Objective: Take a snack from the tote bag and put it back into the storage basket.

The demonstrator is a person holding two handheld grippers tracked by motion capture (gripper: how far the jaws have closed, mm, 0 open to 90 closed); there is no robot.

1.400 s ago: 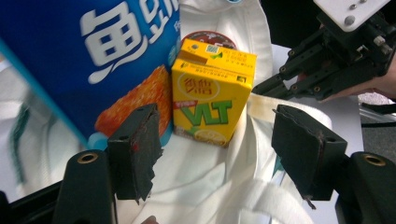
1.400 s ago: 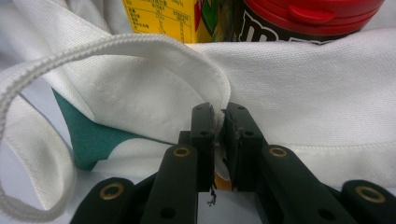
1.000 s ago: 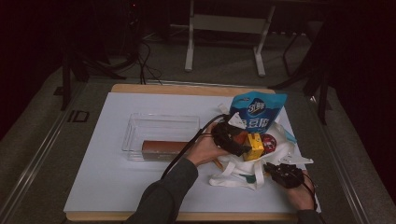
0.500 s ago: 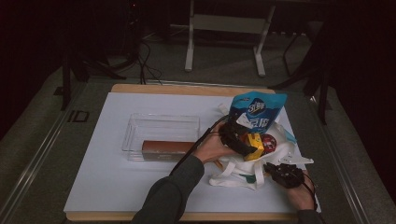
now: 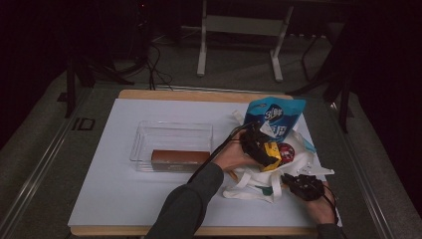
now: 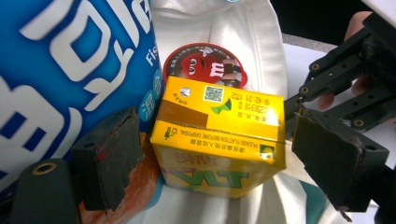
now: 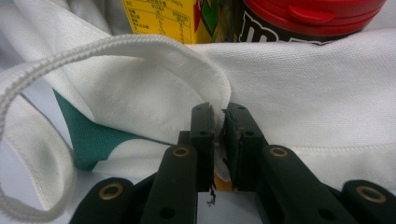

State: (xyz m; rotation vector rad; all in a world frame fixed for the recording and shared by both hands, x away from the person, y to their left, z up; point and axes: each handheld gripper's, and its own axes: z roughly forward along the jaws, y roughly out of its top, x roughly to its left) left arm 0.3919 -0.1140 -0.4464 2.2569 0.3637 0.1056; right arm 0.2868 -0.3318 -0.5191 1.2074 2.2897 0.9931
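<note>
A yellow drink carton (image 6: 219, 140) lies in the mouth of a white tote bag (image 5: 249, 181), beside a blue pouch (image 6: 70, 70) and a round red M&M's can (image 6: 205, 65). My left gripper (image 6: 219, 158) straddles the carton. Its jaws have just been opening, and the pads (image 6: 112, 158) stand off the carton's sides. In the high view the left gripper (image 5: 256, 144) is over the carton (image 5: 271, 152). My right gripper (image 7: 219, 135) is shut on the bag's white edge (image 7: 280, 93), at the bag's near right corner (image 5: 301, 185).
A clear plastic bin (image 5: 171, 134) at the middle of the white mat (image 5: 124, 199) holds a brown box (image 5: 179, 158). The bag's strap (image 7: 42, 70) loops to the left of the right gripper. Dark floor and a stand's legs lie beyond the table.
The left hand has shifted a little to the right and down over the bag, and its jaws have spread off the carton. The right hand has kept still.
</note>
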